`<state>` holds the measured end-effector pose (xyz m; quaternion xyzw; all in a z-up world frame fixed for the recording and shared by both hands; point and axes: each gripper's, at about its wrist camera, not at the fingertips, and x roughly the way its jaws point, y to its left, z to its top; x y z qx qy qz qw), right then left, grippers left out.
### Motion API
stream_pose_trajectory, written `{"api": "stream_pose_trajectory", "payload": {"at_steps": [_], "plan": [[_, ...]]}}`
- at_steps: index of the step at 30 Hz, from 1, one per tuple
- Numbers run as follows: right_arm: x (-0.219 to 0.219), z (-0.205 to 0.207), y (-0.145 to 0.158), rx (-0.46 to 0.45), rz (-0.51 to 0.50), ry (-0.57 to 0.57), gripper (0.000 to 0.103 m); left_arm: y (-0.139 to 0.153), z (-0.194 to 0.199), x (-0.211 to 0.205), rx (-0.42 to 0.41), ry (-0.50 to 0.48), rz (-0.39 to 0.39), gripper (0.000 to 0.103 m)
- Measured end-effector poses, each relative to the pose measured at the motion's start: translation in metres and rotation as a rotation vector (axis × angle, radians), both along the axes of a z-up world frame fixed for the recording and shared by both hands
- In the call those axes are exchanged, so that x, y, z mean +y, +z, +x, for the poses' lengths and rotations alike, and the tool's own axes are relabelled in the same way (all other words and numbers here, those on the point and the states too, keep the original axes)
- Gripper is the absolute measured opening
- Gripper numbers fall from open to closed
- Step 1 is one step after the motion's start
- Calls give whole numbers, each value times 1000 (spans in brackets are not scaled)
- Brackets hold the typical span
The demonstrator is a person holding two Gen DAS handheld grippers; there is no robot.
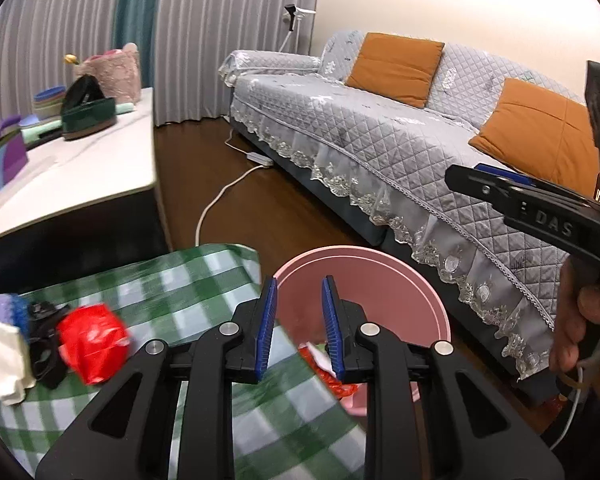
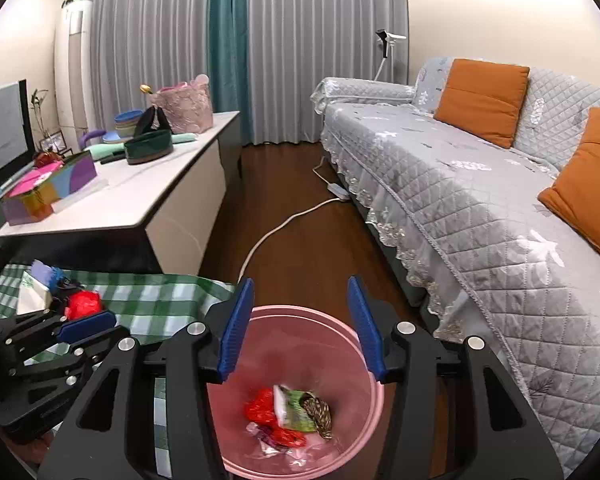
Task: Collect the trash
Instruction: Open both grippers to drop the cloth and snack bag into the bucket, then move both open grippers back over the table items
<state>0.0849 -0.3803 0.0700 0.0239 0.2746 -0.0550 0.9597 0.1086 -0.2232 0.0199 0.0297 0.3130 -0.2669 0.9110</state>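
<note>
Your right gripper (image 2: 302,326) hangs directly over the pink bin (image 2: 364,364), its blue-padded fingers (image 2: 236,328) spread wide with nothing between them. On the bin's floor, at 6 o'clock in the right wrist view, lie a red wrapper (image 2: 262,406), a green-and-white packet (image 2: 292,406) and a brown speckled piece (image 2: 320,416), all touching one another. Your left gripper (image 1: 299,330) sits at the bin's near rim, at 6 o'clock in its own view, fingers parted and holding nothing; the same gripper shows at 8 o'clock in the right wrist view. To its 9 o'clock, on the green checked cloth (image 1: 204,280), a crumpled red bag (image 1: 92,340) rests against a black object (image 1: 46,344), with a white item (image 1: 2,356) just beside that and a purple-and-blue piece (image 1: 4,308) behind. The grey quilted sofa (image 1: 380,132) with two orange cushions (image 1: 394,68) runs from 1 to 4 o'clock, near the bin, and a white cable (image 1: 220,196) trails across the wooden floor (image 1: 204,152) between sofa and the white table (image 1: 100,168) at 10 o'clock, which carries a dark green container (image 1: 88,114).
</note>
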Motion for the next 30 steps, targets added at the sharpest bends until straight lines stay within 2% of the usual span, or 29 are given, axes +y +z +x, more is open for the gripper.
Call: {"api": "stream_pose_trajectory", "payload": {"at_steps": [11, 15, 24, 30], "plan": [[68, -7, 11, -36, 22, 135, 50, 32, -44, 81, -48, 109, 12, 23], [99, -7, 11, -44, 13, 200, 55, 40, -53, 115, -64, 169, -1, 23], [161, 6, -4, -25, -9, 322, 64, 20, -52, 198, -34, 355, -33, 23], [186, 32, -20, 10, 51, 366, 73, 4, -36, 242, 4, 452, -41, 23]]}}
